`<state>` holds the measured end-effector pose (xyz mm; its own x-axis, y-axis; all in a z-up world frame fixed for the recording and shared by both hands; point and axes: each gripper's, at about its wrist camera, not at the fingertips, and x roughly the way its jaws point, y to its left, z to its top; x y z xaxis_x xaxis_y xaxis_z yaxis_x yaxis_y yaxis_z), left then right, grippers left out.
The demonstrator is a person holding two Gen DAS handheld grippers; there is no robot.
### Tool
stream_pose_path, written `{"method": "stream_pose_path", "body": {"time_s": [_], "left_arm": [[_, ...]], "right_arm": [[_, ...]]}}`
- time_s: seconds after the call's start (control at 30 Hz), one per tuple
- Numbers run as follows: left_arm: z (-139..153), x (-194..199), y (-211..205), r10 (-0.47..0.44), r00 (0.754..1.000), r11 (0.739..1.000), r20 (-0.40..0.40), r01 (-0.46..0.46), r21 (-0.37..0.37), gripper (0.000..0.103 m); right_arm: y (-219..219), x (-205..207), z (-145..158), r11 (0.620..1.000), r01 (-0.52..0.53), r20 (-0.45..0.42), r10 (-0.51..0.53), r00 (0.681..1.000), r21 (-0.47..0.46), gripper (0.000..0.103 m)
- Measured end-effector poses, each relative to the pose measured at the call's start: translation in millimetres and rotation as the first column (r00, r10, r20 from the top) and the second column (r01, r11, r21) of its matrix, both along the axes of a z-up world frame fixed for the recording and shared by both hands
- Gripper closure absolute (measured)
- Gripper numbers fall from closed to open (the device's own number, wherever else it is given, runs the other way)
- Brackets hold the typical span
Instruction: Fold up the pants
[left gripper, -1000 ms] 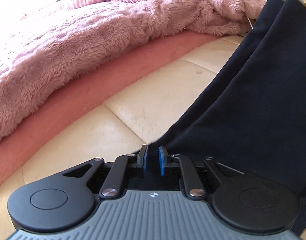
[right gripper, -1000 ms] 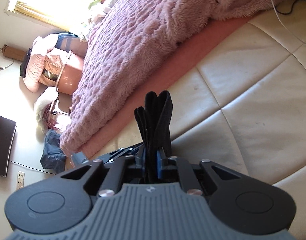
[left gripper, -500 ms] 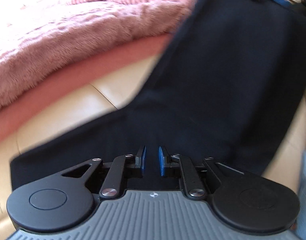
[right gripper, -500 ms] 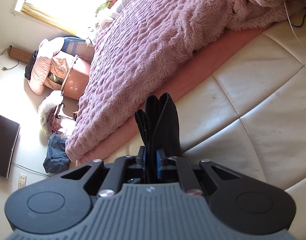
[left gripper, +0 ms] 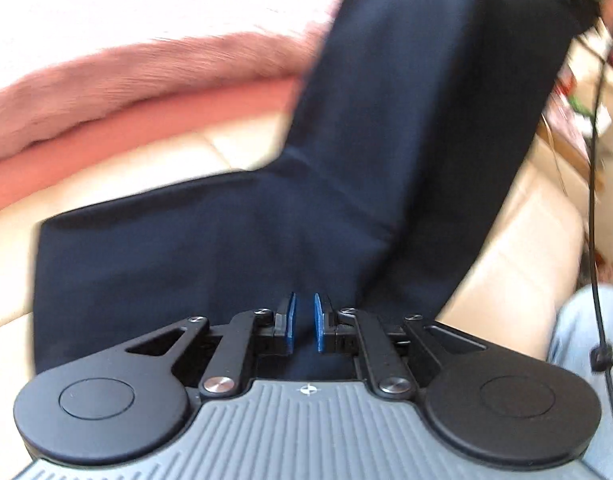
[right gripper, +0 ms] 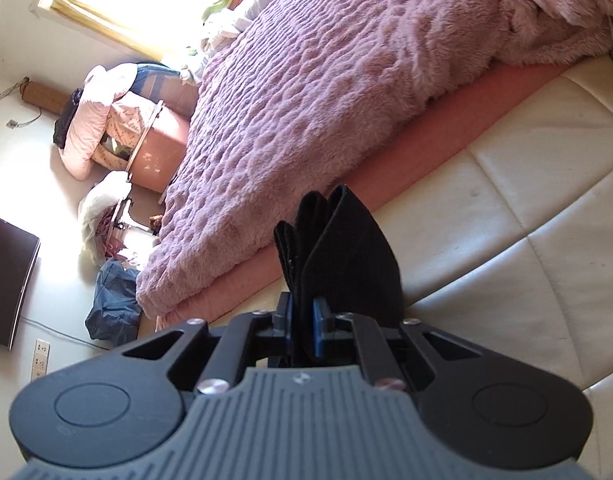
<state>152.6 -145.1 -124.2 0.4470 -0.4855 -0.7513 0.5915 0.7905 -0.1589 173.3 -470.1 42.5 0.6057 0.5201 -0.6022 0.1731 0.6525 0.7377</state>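
The dark navy pants (left gripper: 346,184) lie on the cream leather surface (left gripper: 518,240), one part spread flat to the left, the other rising up to the far right. My left gripper (left gripper: 303,322) hovers over the near part of the pants, its blue pads a narrow gap apart with cloth showing beneath; I cannot tell if it grips. My right gripper (right gripper: 302,328) is shut on a bunched edge of the pants (right gripper: 342,256), which sticks up between the pads above the cream surface (right gripper: 526,240).
A fluffy pink blanket (right gripper: 326,92) over a salmon sheet (left gripper: 146,120) borders the cream surface. A black cable (left gripper: 594,200) hangs at the right by a light-blue-jeaned leg (left gripper: 586,360). Clutter and a dark screen (right gripper: 10,280) stand on the floor at left.
In the left wrist view the pants have swung left and now spread wide across the surface under my left gripper. My right gripper has kept its hold and risen slightly.
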Motion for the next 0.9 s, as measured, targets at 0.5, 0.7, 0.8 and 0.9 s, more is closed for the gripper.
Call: {"method": "stream_pose_path", "body": {"time_s": [0.5, 0.7, 0.8, 0.9], "left_arm": [[0, 41, 152, 0.446, 0.886, 0.890, -0.126, -0.453, -0.039, 0.092], [-20, 54, 159, 0.450, 0.872, 0.882, -0.191, -0.468, -0.058, 0.092], [-26, 41, 169, 0.450, 0.865, 0.876, -0.220, -0.476, -0.077, 0.092], [-29, 40, 172, 0.449, 0.862, 0.872, -0.236, -0.480, -0.094, 0.092]], "right_arm": [[162, 85, -54, 0.985, -0.157, -0.154, 0.144, 0.978, -0.073, 0.098], [219, 110, -113, 0.968, -0.233, -0.280, 0.200, 0.939, -0.092, 0.099], [238, 117, -133, 0.959, -0.262, -0.317, 0.216, 0.924, -0.110, 0.099], [251, 123, -150, 0.955, -0.271, -0.353, 0.214, 0.911, -0.120, 0.099]]}}
